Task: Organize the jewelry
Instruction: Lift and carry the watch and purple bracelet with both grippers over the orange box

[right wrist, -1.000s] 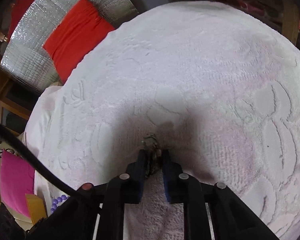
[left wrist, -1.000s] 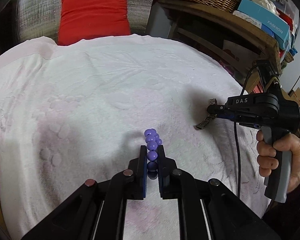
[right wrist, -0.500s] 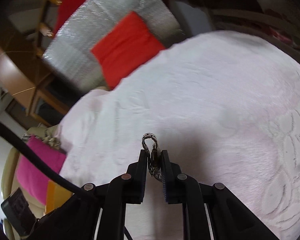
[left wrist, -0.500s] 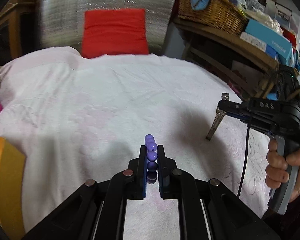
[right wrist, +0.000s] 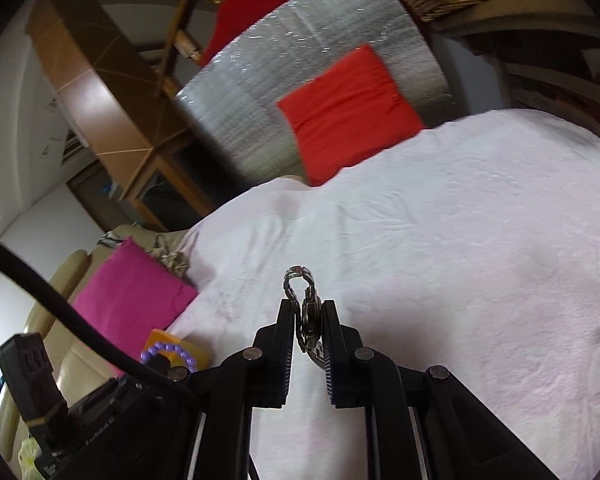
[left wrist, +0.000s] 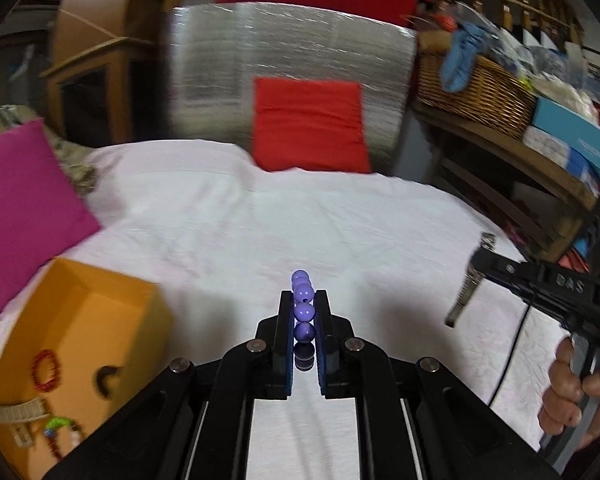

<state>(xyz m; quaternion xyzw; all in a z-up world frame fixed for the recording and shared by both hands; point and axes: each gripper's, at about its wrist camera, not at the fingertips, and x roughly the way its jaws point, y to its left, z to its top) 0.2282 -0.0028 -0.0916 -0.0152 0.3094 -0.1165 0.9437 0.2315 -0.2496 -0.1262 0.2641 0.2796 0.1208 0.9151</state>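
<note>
My left gripper [left wrist: 304, 300] is shut on a purple bead bracelet [left wrist: 303, 306], held above the white blanket [left wrist: 300, 232]. My right gripper [right wrist: 307, 308] is shut on a silver metal watch [right wrist: 306, 312] whose band loops out past the fingertips. In the left wrist view the right gripper [left wrist: 474, 264] is at the right with the watch [left wrist: 466, 288] hanging from it. An orange box [left wrist: 80, 320] at lower left holds a red bead bracelet [left wrist: 46, 370], a dark ring-like piece and other jewelry. The purple bracelet also shows in the right wrist view [right wrist: 168, 350] over the orange box [right wrist: 180, 350].
A magenta cushion [left wrist: 16, 208] lies left of the box. A red cushion [left wrist: 308, 124] leans on a silver foil panel [left wrist: 292, 60] at the back. A wicker basket [left wrist: 472, 88] and boxes sit on a wooden shelf at right.
Both grippers have lifted off the blanket with their jewelry. The left view has swung left, bringing the orange box and magenta cushion into view.
</note>
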